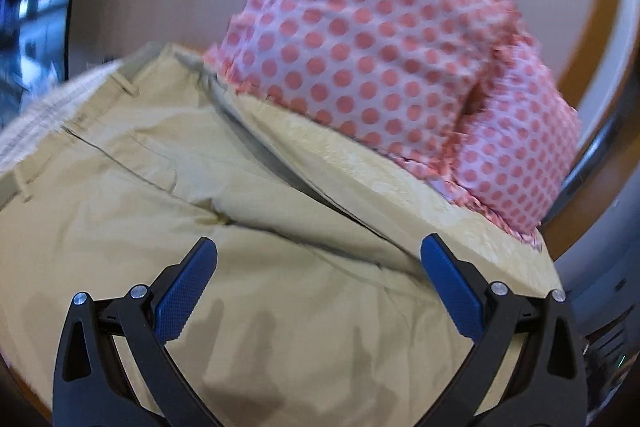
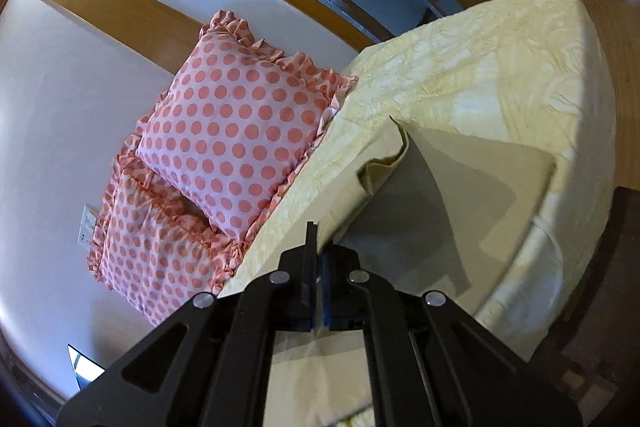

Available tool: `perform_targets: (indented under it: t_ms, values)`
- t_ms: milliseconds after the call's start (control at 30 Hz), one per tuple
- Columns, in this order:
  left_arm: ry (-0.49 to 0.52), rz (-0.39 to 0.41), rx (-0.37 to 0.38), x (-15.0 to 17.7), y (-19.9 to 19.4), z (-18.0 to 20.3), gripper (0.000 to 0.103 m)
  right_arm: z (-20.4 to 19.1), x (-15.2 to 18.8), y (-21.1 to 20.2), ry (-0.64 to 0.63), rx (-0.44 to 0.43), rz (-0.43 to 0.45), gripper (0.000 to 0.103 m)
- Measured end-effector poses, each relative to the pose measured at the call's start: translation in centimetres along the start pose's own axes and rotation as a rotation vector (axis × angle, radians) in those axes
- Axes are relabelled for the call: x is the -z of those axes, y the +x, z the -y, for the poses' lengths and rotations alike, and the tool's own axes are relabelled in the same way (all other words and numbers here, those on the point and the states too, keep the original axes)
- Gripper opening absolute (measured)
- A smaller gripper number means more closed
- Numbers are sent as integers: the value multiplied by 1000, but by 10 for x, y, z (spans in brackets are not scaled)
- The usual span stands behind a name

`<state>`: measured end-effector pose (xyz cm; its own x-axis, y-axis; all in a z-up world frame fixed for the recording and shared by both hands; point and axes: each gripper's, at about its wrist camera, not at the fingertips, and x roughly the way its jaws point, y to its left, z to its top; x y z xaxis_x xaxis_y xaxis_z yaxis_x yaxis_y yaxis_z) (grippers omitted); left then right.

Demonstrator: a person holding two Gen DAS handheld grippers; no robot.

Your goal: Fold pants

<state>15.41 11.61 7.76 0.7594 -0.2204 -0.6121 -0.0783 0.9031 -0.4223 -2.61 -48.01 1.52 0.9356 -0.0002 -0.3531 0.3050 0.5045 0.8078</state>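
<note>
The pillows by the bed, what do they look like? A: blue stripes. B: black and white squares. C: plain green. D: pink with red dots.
D: the pillows are pale pink with red-orange dots and frilly edges, lying at the head of the cream-covered bed.

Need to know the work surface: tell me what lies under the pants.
The khaki pants lie on a pale yellow textured bedspread, bare toward the polka-dot pillows. What lies beneath the bedspread is covered.
</note>
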Motion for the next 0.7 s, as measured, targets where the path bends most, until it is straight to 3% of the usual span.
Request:
perform_targets:
  t_ms: [133,200,300,367,433,467,500,533,600,700]
  values:
    - [-115,-87,-63,-38,51,-24,101,0,-4,-2,-3,-9,12,1]
    - [-178,-113,-59,-53,71,-34,101,-2,-7,-4,-23,-7,23,1]
    - [-200,-146,-119,-73,101,-40,98,-4,-9,-3,-55,4,28,1]
    - [-212,-191,-152,-83,126,-46,89,-2,-10,0,-58,10,24,1]
    - [-257,-227,-175,-89,144,-56,72,0,-11,5,-53,19,15,1]
    - [-248,-190,-196,-94,145,-57,60,1,-11,8,-54,23,12,1]
    - [-231,-197,-202,-98,148,-57,26,2,-12,10,-56,28,10,1]
    - [-231,-214,-164,-99,149,-58,7,3,-13,13,-56,33,3,1]
    - [-245,-171,-126,-97,128,-60,5,4,-16,17,-59,33,-3,1]
    - [-171,-96,-94,-86,77,-55,4,3,-22,17,-86,43,9,2]
